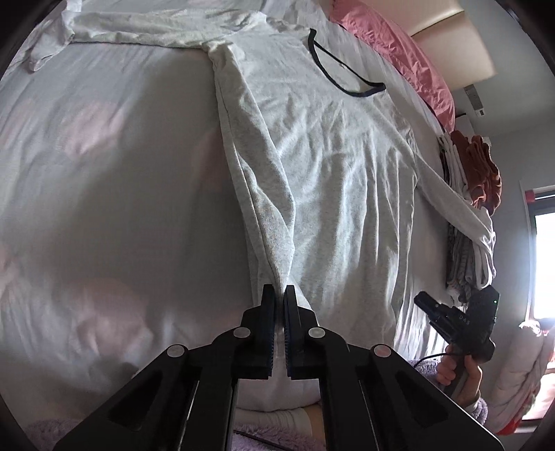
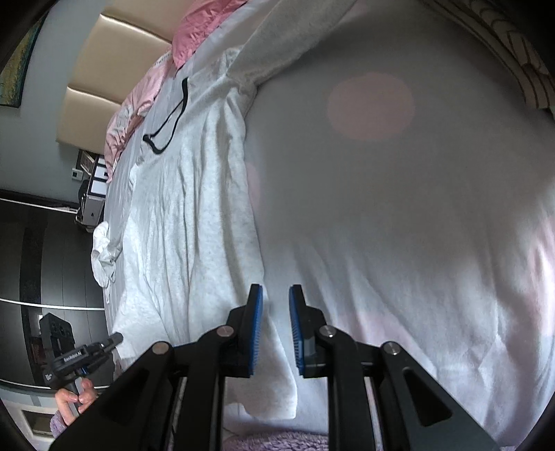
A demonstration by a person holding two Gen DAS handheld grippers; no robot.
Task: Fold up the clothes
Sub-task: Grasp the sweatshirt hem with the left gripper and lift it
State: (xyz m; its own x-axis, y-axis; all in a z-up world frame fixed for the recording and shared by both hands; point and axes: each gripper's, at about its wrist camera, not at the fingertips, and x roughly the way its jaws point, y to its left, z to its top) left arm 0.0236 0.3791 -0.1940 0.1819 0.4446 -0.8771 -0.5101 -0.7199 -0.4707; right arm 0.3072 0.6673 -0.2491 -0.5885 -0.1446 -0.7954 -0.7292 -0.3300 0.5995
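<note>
Pinching the near hem corner of the shirt, my left gripper is pressed together on a ridge of the pale grey cloth, which is rising in a taut fold from the pads toward the shoulder. I am seeing the shirt lying face up and lengthwise on the bed, its dark-trimmed collar at the far end near the pink pillow. One sleeve is stretching out across the sheet at the far left, and the other sleeve is trailing off the right side toward a pile of folded clothes. My right gripper is hovering over the shirt's other near corner with its blue pads standing a little apart; the cloth edge is lying below the gap, and I cannot tell whether the pads are touching it. In the right wrist view the shirt is running along the left of the sheet, and the left gripper is showing at the lower left, gripped by a hand.
</note>
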